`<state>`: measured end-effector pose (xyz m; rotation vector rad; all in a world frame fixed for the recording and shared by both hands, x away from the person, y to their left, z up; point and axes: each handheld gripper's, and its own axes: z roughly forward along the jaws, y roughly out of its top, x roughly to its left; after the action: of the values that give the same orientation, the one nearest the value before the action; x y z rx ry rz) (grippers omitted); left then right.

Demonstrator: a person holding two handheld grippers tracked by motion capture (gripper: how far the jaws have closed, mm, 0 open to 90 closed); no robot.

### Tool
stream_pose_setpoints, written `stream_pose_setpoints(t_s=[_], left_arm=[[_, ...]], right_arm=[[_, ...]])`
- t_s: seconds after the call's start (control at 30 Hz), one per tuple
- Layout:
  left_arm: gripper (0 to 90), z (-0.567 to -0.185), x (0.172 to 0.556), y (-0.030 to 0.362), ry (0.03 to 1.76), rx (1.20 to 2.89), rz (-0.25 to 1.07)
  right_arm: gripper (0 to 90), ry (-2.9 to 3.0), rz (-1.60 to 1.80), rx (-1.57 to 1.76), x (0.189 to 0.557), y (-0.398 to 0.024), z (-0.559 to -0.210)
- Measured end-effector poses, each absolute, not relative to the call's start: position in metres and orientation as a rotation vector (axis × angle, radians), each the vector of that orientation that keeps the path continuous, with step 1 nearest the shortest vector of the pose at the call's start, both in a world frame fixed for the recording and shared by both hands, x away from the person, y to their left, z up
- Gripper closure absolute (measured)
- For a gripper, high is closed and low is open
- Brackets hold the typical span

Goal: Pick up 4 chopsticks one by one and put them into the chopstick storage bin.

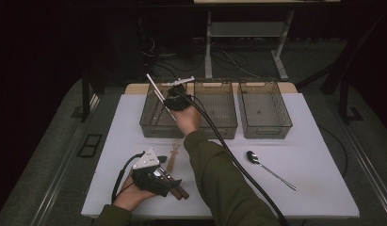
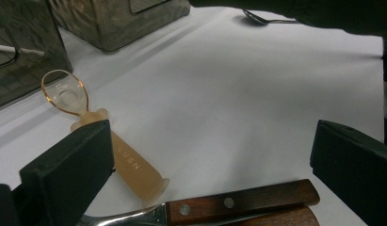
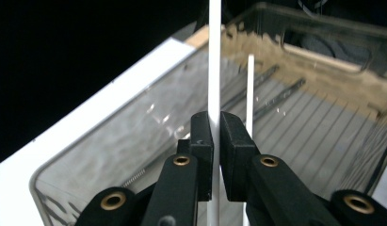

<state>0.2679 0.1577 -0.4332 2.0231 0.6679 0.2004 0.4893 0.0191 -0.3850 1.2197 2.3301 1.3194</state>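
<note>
My right gripper (image 3: 215, 136) is shut on a thin white stick (image 3: 214, 70) that stands up between its pads. It hangs over the left-hand clear bin (image 3: 111, 155), where a second white stick (image 3: 250, 89) leans inside. In the high view the right gripper (image 1: 174, 101) is above that bin (image 1: 151, 125), and the held stick (image 1: 156, 89) slants up to the left. My left gripper (image 2: 210, 155) is open and low over the table near the front edge. Between its jaws lie an amber plastic spoon (image 2: 87, 122) and a wooden-handled knife (image 2: 243, 200), neither touched by the pads.
Two more clear bins, the middle one (image 1: 217, 127) and the right one (image 1: 266, 129), stand in a row at the back of the white table. A metal spoon (image 1: 269, 169) lies on the right. My right forearm (image 1: 219, 179) crosses the table's middle.
</note>
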Motion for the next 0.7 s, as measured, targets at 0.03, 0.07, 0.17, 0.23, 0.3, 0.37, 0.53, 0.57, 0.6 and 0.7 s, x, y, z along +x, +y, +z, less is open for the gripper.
stream_pose_setpoints(t_s=[0.03,0.07,0.17,0.23,0.3,0.37,0.53,0.57,0.6,0.7], left_arm=[[0.0,-0.433,0.268,0.158,0.668,2.023,0.200],[0.0,-0.433,0.268,0.158,0.666,2.026,0.202],[0.0,-0.433,0.268,0.158,0.667,2.024,0.203],[0.0,-0.433,0.268,0.158,0.665,2.024,0.204],[0.0,-0.433,0.268,0.158,0.664,2.026,0.205],[0.0,-0.433,0.268,0.158,0.665,2.026,0.207],[0.0,-0.433,0.268,0.158,0.665,2.031,0.209],[0.0,-0.433,0.267,0.158,0.666,2.031,0.209],[0.0,-0.433,0.267,0.158,0.664,2.032,0.211],[0.0,-0.433,0.267,0.158,0.664,2.035,0.214]], right_arm=[[84.0,2.336,1.311,1.231,0.489,0.020,-0.387],[82.4,2.333,1.288,1.239,0.489,0.021,-0.388],[67.2,2.326,1.254,1.242,0.488,0.022,-0.386],[60.7,2.323,1.252,1.239,0.488,0.020,-0.383],[58.7,2.331,1.244,1.231,0.487,0.017,-0.378],[54.1,2.337,1.238,1.208,0.485,0.014,-0.373],[48.3,2.365,1.253,1.147,0.476,0.004,-0.361],[47.3,2.370,1.258,1.133,0.474,0.001,-0.359],[45.6,2.376,1.267,1.126,0.471,-0.002,-0.356],[42.7,2.395,1.290,1.095,0.464,-0.013,-0.350]])
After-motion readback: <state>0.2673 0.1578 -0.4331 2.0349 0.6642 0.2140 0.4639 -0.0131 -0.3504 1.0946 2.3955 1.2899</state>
